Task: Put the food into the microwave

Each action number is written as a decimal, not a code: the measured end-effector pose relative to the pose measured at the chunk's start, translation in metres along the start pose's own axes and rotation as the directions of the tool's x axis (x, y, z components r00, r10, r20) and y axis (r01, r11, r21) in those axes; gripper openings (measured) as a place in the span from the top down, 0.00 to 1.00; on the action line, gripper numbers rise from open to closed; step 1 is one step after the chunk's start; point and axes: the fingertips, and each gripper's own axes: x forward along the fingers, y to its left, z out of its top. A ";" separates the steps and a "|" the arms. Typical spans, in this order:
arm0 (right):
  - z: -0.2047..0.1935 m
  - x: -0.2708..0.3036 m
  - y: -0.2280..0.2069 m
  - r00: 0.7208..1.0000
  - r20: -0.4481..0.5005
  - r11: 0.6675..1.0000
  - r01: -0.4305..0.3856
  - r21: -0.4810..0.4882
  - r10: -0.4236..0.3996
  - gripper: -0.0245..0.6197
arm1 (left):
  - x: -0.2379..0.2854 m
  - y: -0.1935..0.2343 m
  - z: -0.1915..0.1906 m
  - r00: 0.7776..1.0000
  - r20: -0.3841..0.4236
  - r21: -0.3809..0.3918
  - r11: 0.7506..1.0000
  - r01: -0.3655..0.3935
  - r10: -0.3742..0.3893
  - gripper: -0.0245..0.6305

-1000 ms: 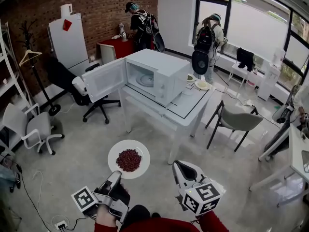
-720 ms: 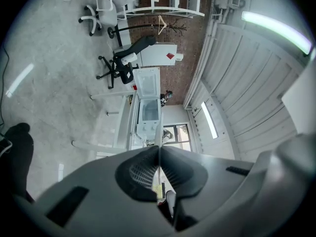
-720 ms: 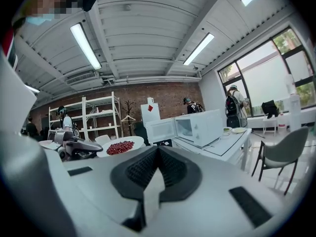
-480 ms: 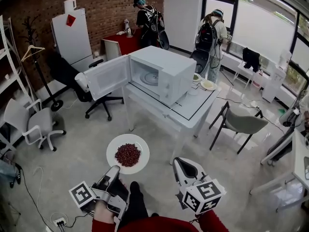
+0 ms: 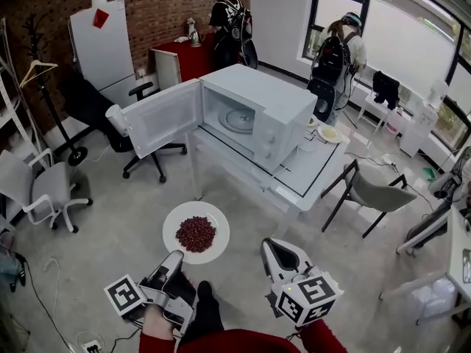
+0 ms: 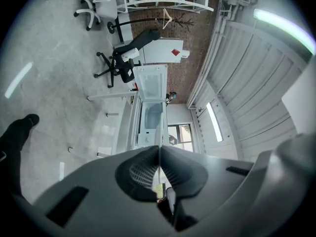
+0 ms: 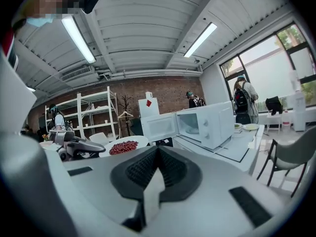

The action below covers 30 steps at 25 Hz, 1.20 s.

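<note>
A white plate (image 5: 176,220) heaped with red food (image 5: 196,233) hangs level over the floor. My left gripper (image 5: 176,257) is shut on its near rim, and in the left gripper view the rim shows as a thin white edge (image 6: 159,132) between the jaws of the gripper (image 6: 159,150). The white microwave (image 5: 261,112) stands on the table (image 5: 302,186) ahead, with its door (image 5: 162,116) swung open to the left and the turntable bare. My right gripper (image 5: 274,248) is shut and holds nothing, to the right of the plate. From the right gripper (image 7: 158,150) view, the plate (image 7: 123,146) is at left.
Two people (image 5: 228,17) (image 5: 338,50) with backpacks stand at the back. A black office chair (image 5: 96,109) sits left of the microwave door, a white chair (image 5: 44,190) at far left, a grey chair (image 5: 375,190) right of the table. Small dishes (image 5: 327,133) lie behind the microwave.
Both grippers and the plate have moved forward, toward the table; the microwave looks larger and nearer. The grip on the plate is the same.
</note>
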 end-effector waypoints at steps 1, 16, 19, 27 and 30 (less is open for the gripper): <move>0.002 0.011 -0.001 1.000 -0.005 1.000 0.007 0.004 -0.007 0.94 | 0.007 0.001 0.008 1.000 -0.009 -0.004 1.000 -0.002 0.002 0.93; 0.037 0.134 0.009 0.996 -0.066 0.998 0.060 -0.001 -0.060 0.94 | 0.094 -0.013 0.096 0.991 -0.133 -0.043 0.999 0.004 -0.009 0.93; 0.040 0.151 0.009 0.994 -0.075 0.997 0.077 -0.011 -0.078 0.94 | 0.108 -0.014 0.110 0.989 -0.149 -0.047 0.999 0.012 -0.019 0.93; 0.045 0.172 -0.009 0.984 -0.100 0.989 0.144 -0.024 -0.146 0.94 | 0.146 -0.011 0.130 0.982 -0.187 -0.052 0.998 0.018 -0.027 0.93; 0.045 0.179 -0.021 0.980 -0.109 0.986 0.162 -0.027 -0.164 0.94 | 0.167 -0.010 0.130 0.978 -0.206 -0.050 0.999 0.020 -0.030 0.93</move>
